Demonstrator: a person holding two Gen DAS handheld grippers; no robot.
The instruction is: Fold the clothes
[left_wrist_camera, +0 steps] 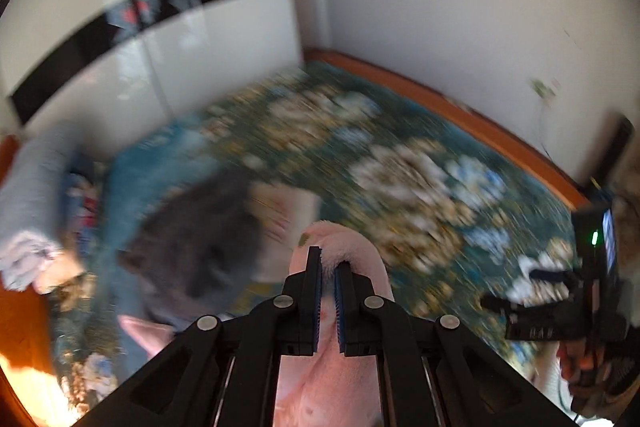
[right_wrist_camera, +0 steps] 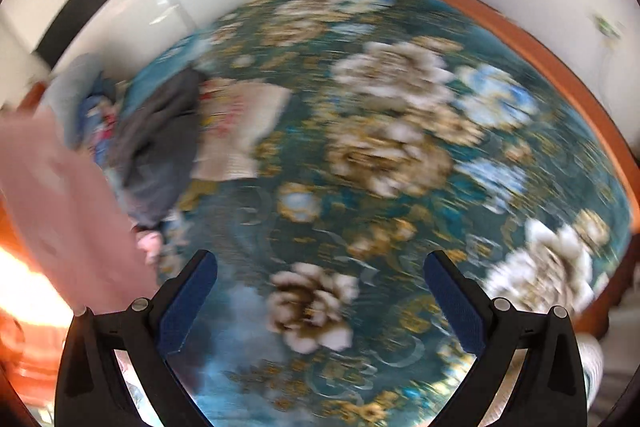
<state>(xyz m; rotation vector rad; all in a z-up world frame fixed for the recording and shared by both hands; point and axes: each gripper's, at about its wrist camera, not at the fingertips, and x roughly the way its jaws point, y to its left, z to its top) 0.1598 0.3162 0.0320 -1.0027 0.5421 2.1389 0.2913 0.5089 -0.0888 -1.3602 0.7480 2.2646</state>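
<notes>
The pink garment [left_wrist_camera: 340,359] is pinched right between the pads of the left gripper [left_wrist_camera: 328,291], low in the centre of the left wrist frame, with a fold of it bulging up over the fingertips and the rest hanging down out of sight under the jaws, so it's held up off the bed. In the right wrist view the same pink cloth [right_wrist_camera: 68,211] is seen as a hanging sheet at the left edge, well apart from the right gripper [right_wrist_camera: 320,303], which is spread wide with nothing in it above the flowered bedspread [right_wrist_camera: 400,131]. A grey garment [right_wrist_camera: 160,143] and a folded-looking cream piece [right_wrist_camera: 240,131] are piled in the upper left of that frame, though everything's pretty motion-blurred. Best guess: the pink piece is being carried, either to be laid out flat for folding or over to the pile; can't be told which. Either way, a second corner probably needs to be caught by the free gripper.
</notes>
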